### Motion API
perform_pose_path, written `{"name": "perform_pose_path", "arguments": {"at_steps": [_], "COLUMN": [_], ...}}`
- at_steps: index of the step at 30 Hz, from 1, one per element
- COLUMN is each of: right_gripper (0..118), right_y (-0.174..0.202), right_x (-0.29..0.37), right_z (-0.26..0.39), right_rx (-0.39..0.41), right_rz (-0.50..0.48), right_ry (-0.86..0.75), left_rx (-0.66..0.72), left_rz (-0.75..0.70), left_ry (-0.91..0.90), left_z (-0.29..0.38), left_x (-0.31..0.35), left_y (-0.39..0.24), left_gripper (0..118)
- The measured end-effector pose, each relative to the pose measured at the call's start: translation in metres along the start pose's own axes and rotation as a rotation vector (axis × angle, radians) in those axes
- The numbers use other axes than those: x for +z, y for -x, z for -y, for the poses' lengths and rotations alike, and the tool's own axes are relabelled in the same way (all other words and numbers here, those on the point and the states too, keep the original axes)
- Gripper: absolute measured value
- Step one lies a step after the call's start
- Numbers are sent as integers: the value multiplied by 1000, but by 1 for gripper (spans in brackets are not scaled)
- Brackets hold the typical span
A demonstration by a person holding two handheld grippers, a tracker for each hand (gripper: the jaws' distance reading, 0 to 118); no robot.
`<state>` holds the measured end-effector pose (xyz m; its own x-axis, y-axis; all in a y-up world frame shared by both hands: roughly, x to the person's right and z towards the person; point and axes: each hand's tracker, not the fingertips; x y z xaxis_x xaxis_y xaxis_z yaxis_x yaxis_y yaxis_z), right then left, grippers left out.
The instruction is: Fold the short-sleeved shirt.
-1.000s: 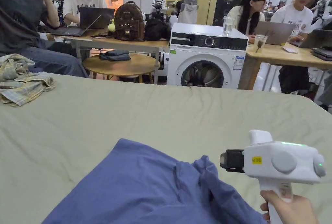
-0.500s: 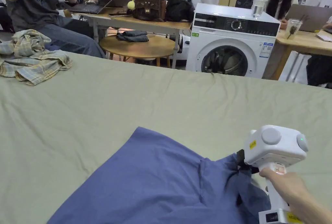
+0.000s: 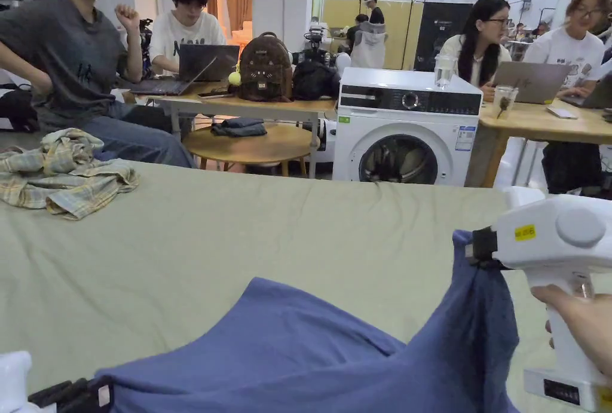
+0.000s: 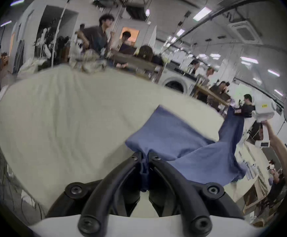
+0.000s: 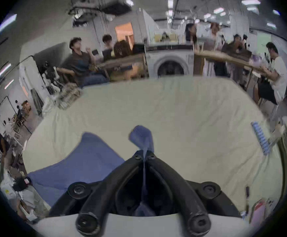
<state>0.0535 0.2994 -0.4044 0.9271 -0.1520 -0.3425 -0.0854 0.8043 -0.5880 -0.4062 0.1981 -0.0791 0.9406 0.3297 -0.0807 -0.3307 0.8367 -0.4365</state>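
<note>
Left claw [image 4: 144,157]: clamped on blue shirt [image 3: 311,348] edge.
Right claw [image 5: 144,156]: clamped on shirt corner, raised above worktop [image 3: 239,241].

The shirt [image 3: 311,354] is a plain, even blue — no print or stripe. It lies on a pale green sheet [image 3: 239,241], also unpatterned. The right gripper [image 3: 478,247] has a white body with a small yellow sticker and black jaws; the left gripper [image 4: 144,157] shows the same black jaws. At the sheet's far left corner, a crumpled plaid shirt [image 3: 60,172] — cream and yellow checked with grey-blue lines. Beyond stands a white washing machine [image 3: 406,127] with a black control strip.
</note>
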Motion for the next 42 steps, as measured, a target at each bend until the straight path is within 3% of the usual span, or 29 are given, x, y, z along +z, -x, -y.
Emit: {"name": "perform_pose_path", "arguments": {"at_steps": [4, 7, 10, 14, 18, 23, 26, 31, 35, 42], "right_gripper": [0, 0, 0, 0, 0, 0, 0, 0, 0, 0], "right_y": [-3, -4, -4, -10, -17, -12, 2, 22, 23, 6], "right_x": [80, 124, 157, 163, 154, 143, 146, 152, 143, 90], "right_z": [-40, -78, -121, -179, -224, -279, -310, -355, -352, -301], "right_rx": [27, 69, 60, 63, 22, 4, 3, 76, 62, 50], "right_rz": [40, 127, 179, 266, 257, 290, 283, 324, 306, 303], "right_ry": [-143, -241, -329, -396, -424, -499, -545, -603, -611, -468], "left_rx": [-57, -93, -120, -148, -213, -137, -188, -192, -217, -228], "left_rz": [59, 74, 72, 40, -20, -41, -96, -110, -125, -117], "left_ry": [-119, -174, -210, -251, -260, -281, -296, -330, -309, -193], "left_z": [-75, -134, -196, -272, -332, -388, -407, -418, -405, -338], "left_x": [3, -8, -24, -50, -75, -95, -103, -110, -123, -154], "left_y": [-30, -49, -70, -94, -112, -118, -126, -129, -123, -96], "left_gripper": [1, 1, 1, 1, 1, 1, 1, 1, 1, 1]}}
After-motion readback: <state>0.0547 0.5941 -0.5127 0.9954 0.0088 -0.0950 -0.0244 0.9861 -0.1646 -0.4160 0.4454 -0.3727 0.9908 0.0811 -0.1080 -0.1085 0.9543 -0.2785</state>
